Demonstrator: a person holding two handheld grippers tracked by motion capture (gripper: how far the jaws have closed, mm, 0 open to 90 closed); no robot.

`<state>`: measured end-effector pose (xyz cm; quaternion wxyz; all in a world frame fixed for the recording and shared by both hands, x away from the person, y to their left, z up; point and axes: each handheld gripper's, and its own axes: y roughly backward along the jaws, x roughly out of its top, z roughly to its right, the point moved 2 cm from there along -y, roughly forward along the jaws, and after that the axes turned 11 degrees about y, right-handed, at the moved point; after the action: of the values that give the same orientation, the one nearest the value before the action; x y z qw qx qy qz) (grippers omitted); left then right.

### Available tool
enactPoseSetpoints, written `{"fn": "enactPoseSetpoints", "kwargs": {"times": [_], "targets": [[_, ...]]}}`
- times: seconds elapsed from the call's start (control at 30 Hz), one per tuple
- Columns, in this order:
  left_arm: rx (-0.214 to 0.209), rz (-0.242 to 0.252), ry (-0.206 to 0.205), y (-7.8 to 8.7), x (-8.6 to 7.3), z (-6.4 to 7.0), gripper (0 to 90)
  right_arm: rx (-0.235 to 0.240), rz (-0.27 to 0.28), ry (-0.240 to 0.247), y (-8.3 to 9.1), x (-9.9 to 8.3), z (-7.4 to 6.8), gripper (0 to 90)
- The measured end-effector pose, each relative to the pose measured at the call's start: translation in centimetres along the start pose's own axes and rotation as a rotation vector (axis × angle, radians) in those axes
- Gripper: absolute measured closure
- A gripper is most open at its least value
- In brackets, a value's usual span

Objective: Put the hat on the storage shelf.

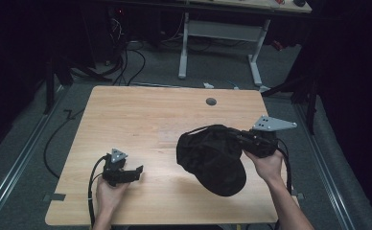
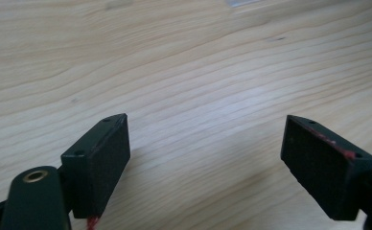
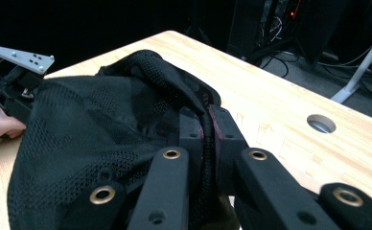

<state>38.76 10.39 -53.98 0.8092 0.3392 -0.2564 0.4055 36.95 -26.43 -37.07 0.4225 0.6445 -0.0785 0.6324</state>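
While the right gripper (image 3: 204, 125) has its fingers clenched on the cap's (image 1: 212, 158) rim, lifting it, the left gripper (image 2: 205, 160) idles released, so next it probably needs to grab the other side.

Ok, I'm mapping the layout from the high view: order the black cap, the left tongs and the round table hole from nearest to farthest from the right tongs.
1. black cap: clamped in the right tongs.
2. round table hole: toward the table's far edge.
3. left tongs: near the front-left, jaws open.
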Motion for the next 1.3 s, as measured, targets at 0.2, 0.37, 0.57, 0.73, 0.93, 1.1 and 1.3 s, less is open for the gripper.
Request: {"fn": "enactPoseSetpoints", "kwargs": {"times": [0.2, 0.37, 0.57, 0.73, 0.93, 1.1, 1.3], "targets": [[-0.149, -0.043, -0.005, 1.0, -0.4, 2.3, 15.3, 0.016, 0.018, 0.0, -0.1, 0.7, 0.1, 85.5], [-0.241, -0.08, -0.016, 1.6, -0.8, 4.2, 14.8, 0.029, 0.029, 0.003, -0.4, 1.1, 0.1, 85.5], [-0.335, -0.13, -0.014, 2.0, -1.2, 6.0, 14.2, 0.051, 0.047, 0.004, -0.5, 1.9, -0.1, 85.5], [-0.379, -0.153, -0.008, 2.1, -1.6, 6.9, 14.0, 0.062, 0.054, 0.007, -0.7, 2.3, -0.1, 85.5], [-0.424, -0.173, -0.012, 2.3, -1.7, 7.9, 14.0, 0.074, 0.075, 0.004, -1.0, 2.6, -0.3, 85.5], [-0.458, -0.19, -0.004, 2.1, -1.9, 8.7, 13.1, 0.088, 0.087, 0.005, -1.2, 2.9, -0.4, 85.5], [-0.478, -0.211, 0.012, 1.6, -2.3, 9.3, 13.6, 0.111, 0.111, 0.011, -1.3, 3.4, -0.6, 85.5]]}}
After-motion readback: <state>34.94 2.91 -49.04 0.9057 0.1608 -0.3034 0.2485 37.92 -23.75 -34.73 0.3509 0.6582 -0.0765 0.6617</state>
